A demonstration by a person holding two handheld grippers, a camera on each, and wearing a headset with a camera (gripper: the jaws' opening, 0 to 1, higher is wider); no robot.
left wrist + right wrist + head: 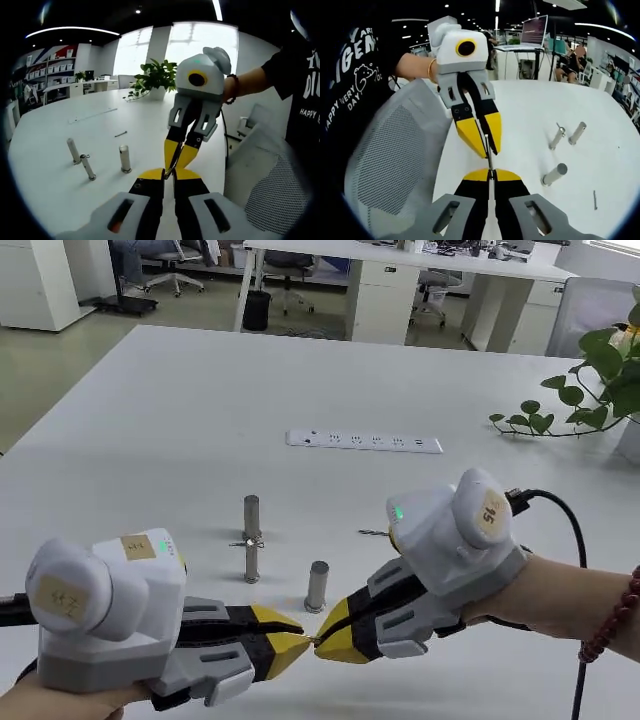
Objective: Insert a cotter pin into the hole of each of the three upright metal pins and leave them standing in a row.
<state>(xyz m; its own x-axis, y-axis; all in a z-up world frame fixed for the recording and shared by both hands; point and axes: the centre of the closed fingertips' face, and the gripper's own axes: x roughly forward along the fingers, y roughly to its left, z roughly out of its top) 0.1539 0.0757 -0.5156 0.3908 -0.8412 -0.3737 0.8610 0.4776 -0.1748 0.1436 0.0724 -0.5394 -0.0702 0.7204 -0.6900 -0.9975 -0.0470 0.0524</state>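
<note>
Three metal pins stand on the white table (180, 420): a rear pin (251, 512), a pin just in front of it (252, 562) with a cotter pin through its hole, and a shorter bare pin (318, 587). My left gripper (297, 645) and right gripper (326, 639) meet tip to tip near the table's front edge. Both are shut on one thin cotter pin (489, 152) held between them. In the left gripper view the right gripper (176, 162) comes down onto my left gripper's tips (170, 175). A loose cotter pin (373, 533) lies behind the right gripper.
A white power strip (364, 441) lies across the middle of the table. A potted plant (600, 380) stands at the right edge. The right gripper's black cable (575, 540) trails over the table. A mesh chair (395, 150) is beside the table.
</note>
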